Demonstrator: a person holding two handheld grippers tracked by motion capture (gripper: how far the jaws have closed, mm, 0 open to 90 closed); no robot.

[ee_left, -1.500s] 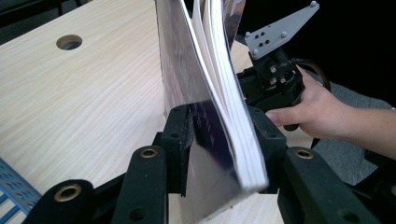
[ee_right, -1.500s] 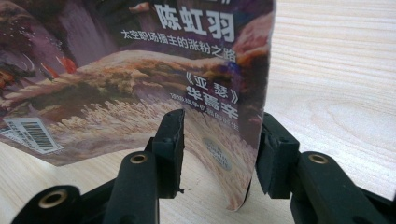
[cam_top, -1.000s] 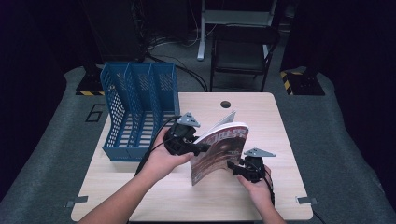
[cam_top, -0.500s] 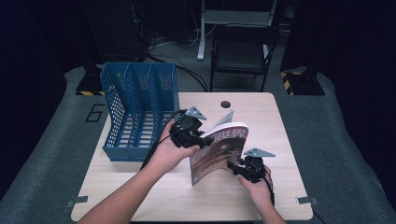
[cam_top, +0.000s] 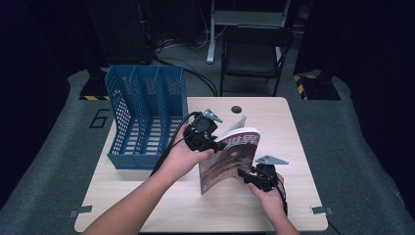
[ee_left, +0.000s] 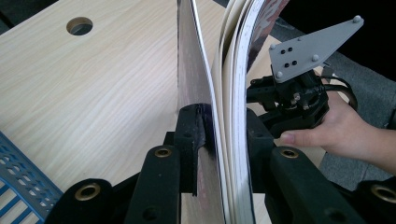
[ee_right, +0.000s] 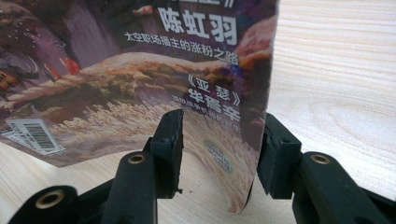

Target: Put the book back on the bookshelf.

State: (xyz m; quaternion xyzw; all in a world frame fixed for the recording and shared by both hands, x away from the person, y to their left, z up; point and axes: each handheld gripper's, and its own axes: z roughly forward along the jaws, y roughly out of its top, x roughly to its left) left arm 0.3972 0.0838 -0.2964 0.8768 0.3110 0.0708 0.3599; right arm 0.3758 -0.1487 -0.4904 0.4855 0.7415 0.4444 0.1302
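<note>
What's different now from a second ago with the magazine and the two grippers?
The left gripper has shifted slightly right along the magazine's top edge, and its jaws have just been closing on the pages between them. The magazine now stands a bit more upright. The right gripper stayed put at the lower right edge of the cover. The blue file rack and the table are unchanged.

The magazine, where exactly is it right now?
In the high view the magazine stands on edge mid-table, right of the blue file rack, between the left gripper at its top and the right gripper at its lower edge.
</note>
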